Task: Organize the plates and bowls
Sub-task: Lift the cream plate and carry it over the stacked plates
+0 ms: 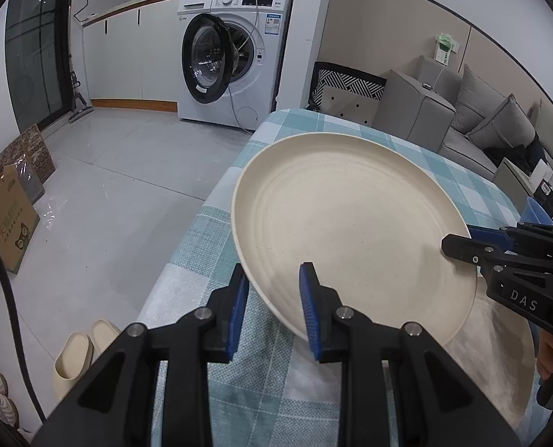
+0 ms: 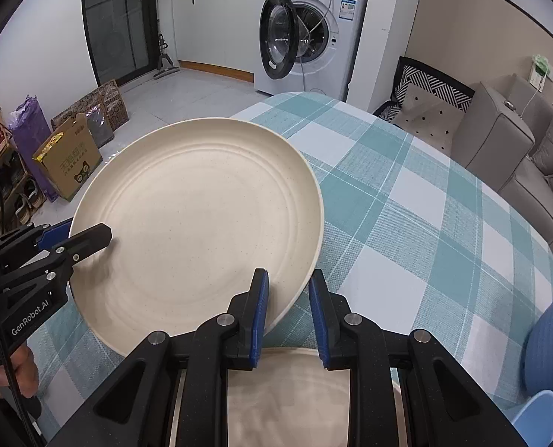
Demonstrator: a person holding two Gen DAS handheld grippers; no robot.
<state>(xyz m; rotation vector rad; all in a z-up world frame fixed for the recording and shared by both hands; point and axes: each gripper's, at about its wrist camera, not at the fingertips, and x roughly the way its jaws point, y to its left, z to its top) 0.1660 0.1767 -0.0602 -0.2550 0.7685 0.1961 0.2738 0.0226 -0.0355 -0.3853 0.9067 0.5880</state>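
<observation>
A cream plate [image 1: 354, 223] is held lifted and tilted above a table covered with a teal-and-white checked cloth [image 2: 407, 201], near the table's left edge. Its rim is pinched on two sides: the left gripper [image 1: 274, 301] is closed on the near-left rim, one blue-padded finger [image 1: 310, 305] lying on the plate's upper face and the other beneath it, while the right gripper [image 2: 287, 309] is closed on the opposite rim in the same manner. Directly below the raised plate a second cream plate [image 2: 287, 391] is seen lying on the cloth — only part of it is visible behind the grippers. At the right edge of the right wrist view, blue dishes [image 2: 548, 339] are partly seen on the table. Beyond the table a white washing machine [image 1: 231, 56] is seen with its round door open, and a grey sofa [image 1: 474, 119] is seen at the right.
</observation>
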